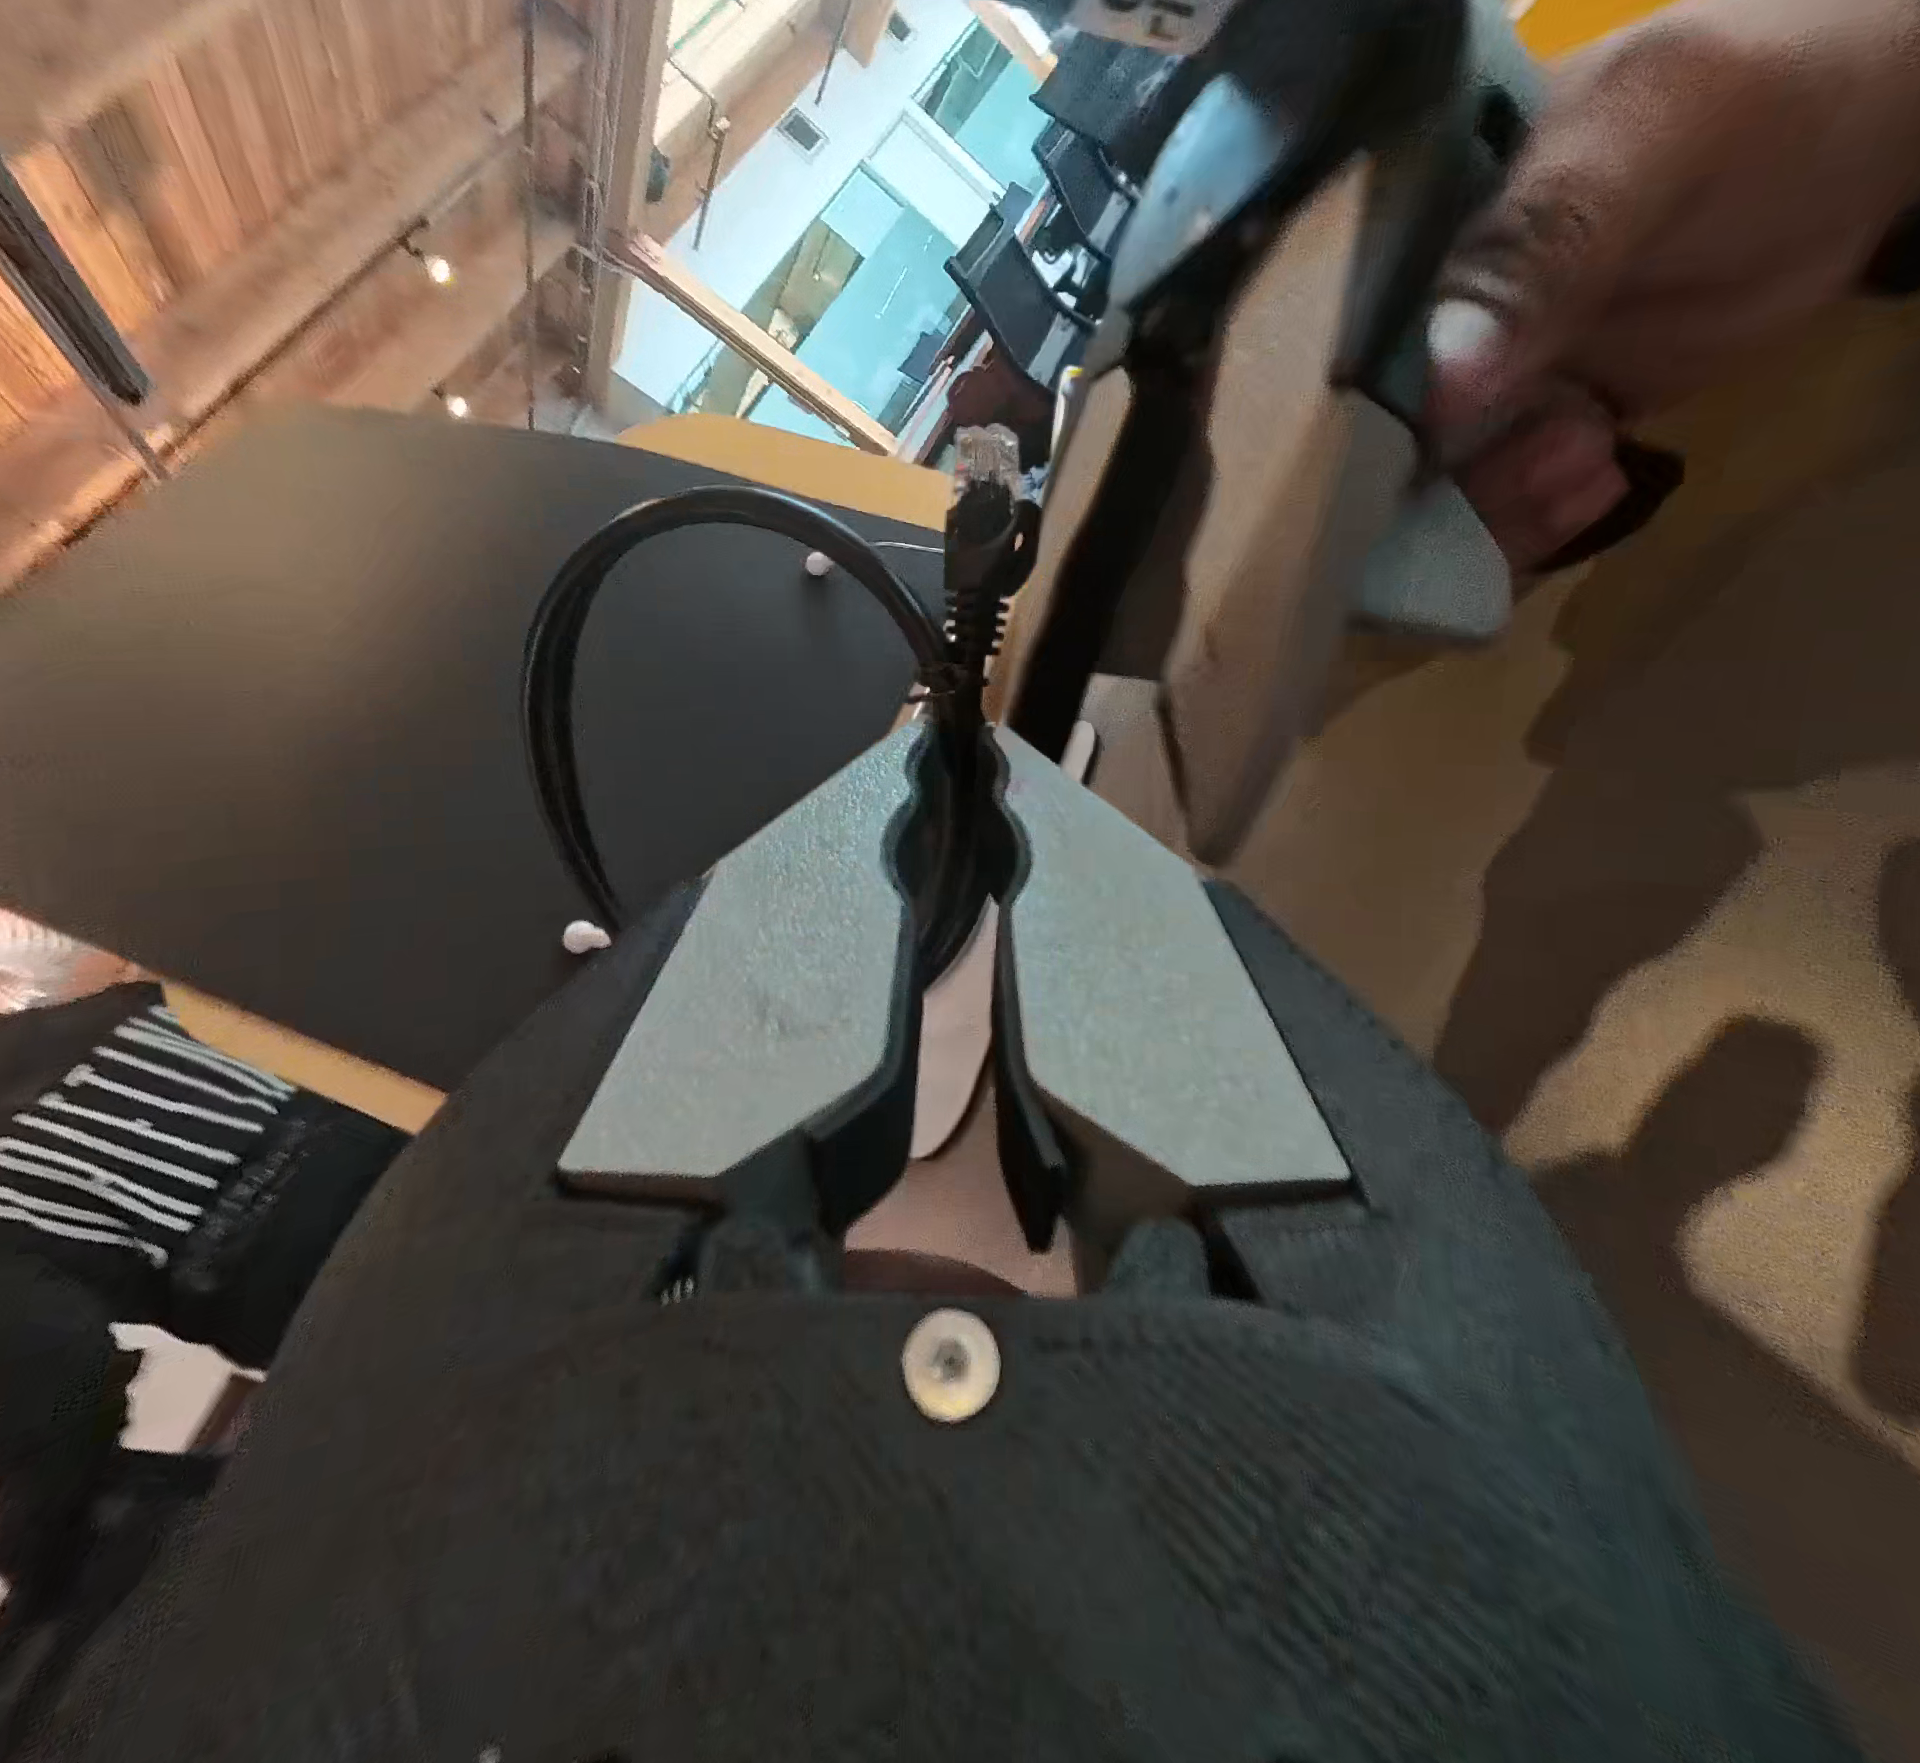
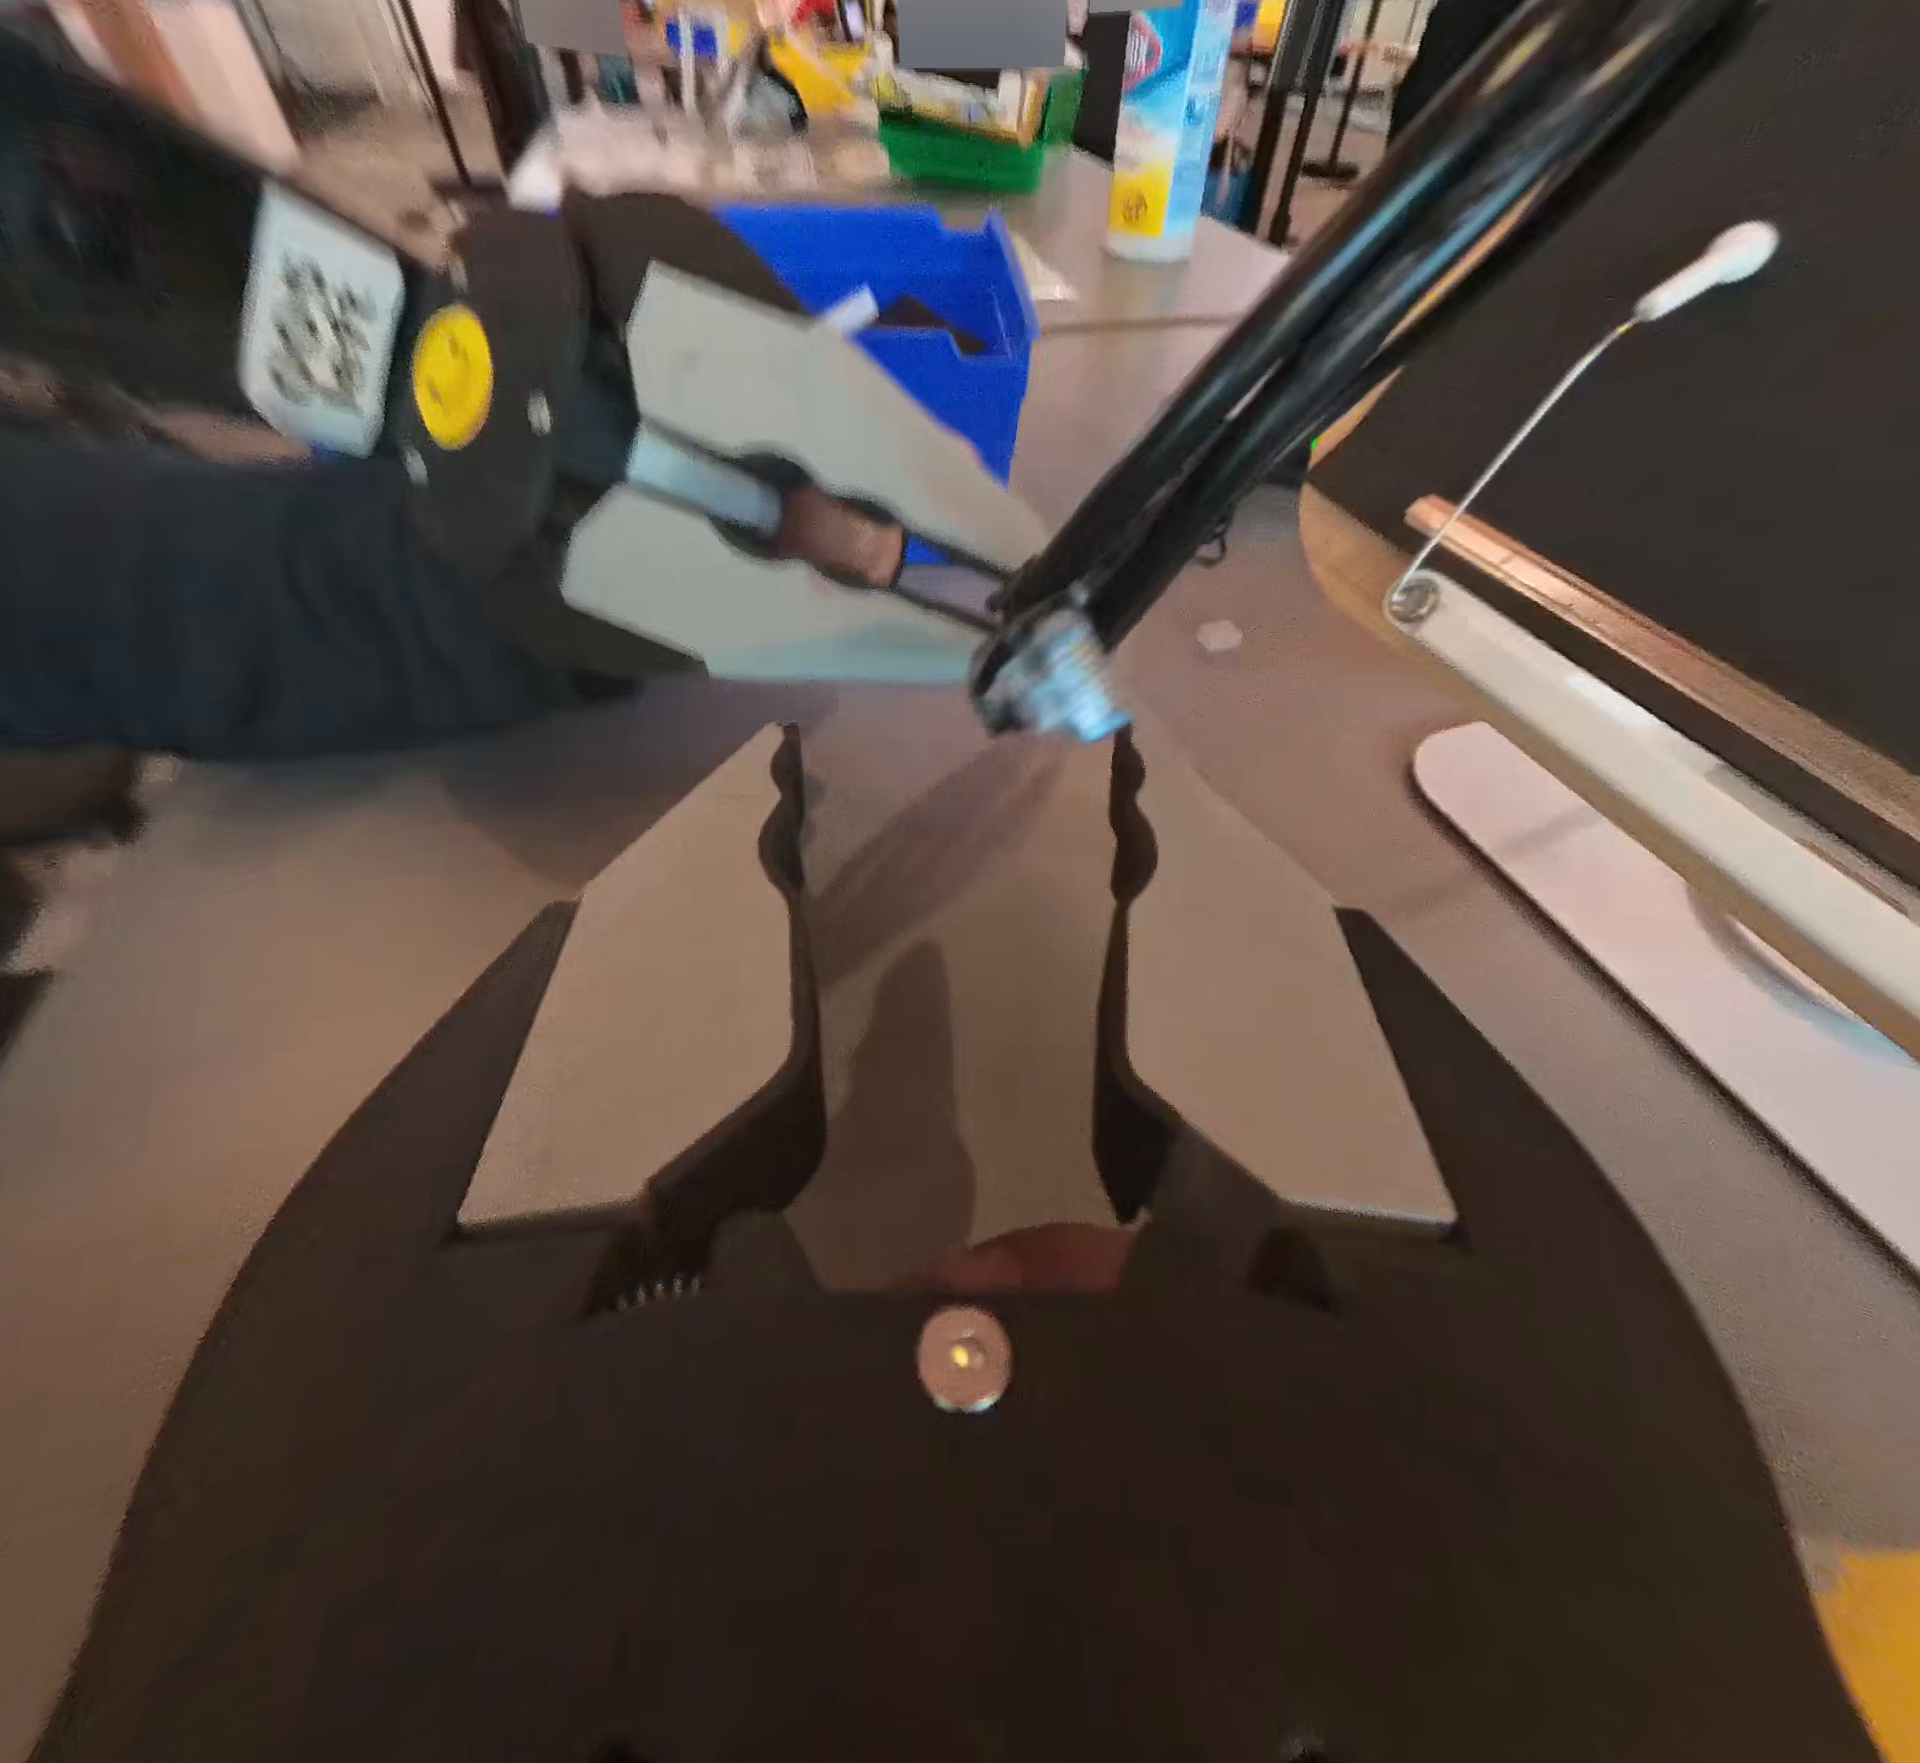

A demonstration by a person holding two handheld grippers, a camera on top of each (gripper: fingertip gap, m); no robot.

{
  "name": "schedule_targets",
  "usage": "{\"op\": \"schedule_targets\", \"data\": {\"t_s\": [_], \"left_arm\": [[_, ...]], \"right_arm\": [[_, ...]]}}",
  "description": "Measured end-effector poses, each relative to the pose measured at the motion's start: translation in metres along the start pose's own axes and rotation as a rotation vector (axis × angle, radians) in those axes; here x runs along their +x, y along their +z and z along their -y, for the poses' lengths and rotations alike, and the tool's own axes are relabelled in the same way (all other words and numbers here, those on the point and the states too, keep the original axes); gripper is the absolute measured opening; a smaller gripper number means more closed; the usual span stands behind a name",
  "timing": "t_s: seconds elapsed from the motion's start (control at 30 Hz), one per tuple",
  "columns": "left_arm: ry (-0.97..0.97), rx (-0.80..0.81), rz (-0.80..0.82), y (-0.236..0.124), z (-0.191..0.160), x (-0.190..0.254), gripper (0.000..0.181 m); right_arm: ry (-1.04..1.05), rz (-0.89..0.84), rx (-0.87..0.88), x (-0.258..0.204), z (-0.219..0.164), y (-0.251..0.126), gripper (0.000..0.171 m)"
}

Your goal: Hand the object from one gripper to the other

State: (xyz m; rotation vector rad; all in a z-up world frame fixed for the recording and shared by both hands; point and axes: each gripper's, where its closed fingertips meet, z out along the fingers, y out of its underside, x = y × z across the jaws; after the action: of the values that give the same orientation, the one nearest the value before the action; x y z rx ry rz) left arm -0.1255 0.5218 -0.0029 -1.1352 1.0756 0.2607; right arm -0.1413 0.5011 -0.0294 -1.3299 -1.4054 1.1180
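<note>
Two grey-fingered grippers meet over a matte black tabletop [image 1: 312,674]. The left gripper [image 1: 961,778] pinches a bundled black network cable [image 1: 727,518] with a clear plug. The right gripper [image 2: 956,768] gapes wide just beside it. Behind lie grey carpet [image 2: 260,934], a blue bin [image 2: 904,279] and wooden ceiling slats [image 1: 260,51].

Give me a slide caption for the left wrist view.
Left hand-held gripper clamps a bundled black cable beside the right one.
</note>
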Motion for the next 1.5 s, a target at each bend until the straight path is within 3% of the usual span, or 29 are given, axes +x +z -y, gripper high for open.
{"op": "schedule_targets", "data": {"t_s": [0.17, 0.27, 0.33, 0.5, 0.73, 0.9, 1.0, 1.1, 1.23, 1.5], "left_arm": [[0.056, 0.013, -0.066, 0.005, 0.005, 0.024, 0.004], [0.013, 0.019, -0.078, 0.006, 0.005, 0.026, 0.004], [-0.066, 0.021, -0.116, 0.005, 0.002, 0.029, 0.003], [-0.428, 0.103, -0.232, 0.0, 0.01, 0.021, 0.022], [-0.967, 0.298, -0.386, -0.016, 0.033, -0.009, 0.038], [-1.023, 0.304, -0.389, -0.013, 0.025, -0.01, 0.028], [-0.963, 0.304, -0.398, -0.013, 0.031, -0.004, 0.018], [-0.737, 0.195, -0.282, -0.006, 0.023, 0.0, 0.008], [-0.285, 0.005, -0.115, -0.003, -0.003, 0.001, 0.003], [0.068, -0.092, -0.065, 0.001, -0.023, 0.017, 0.003]], "right_arm": [[0.118, 0.068, 0.183, -0.002, 0.028, -0.014, 0.048], [0.119, -0.008, 0.158, 0.011, 0.026, -0.018, 0.011], [0.072, -0.085, 0.125, 0.02, 0.023, -0.02, 0.002], [-0.134, -0.29, 0.021, 0.036, 0.018, -0.026, 0.002], [-0.576, -0.381, -0.199, 0.016, -0.006, -0.002, 0.003], [-0.647, -0.366, -0.239, 0.008, -0.016, 0.009, 0.006], [-0.704, -0.378, -0.281, 0.011, -0.022, 0.009, 0.011], [-0.678, -0.357, -0.325, 0.013, -0.032, 0.011, 0.028], [-0.494, -0.309, -0.269, 0.016, -0.029, 0.008, 0.03], [-0.126, -0.103, -0.04, 0.006, -0.002, -0.003, 0.044]]}}
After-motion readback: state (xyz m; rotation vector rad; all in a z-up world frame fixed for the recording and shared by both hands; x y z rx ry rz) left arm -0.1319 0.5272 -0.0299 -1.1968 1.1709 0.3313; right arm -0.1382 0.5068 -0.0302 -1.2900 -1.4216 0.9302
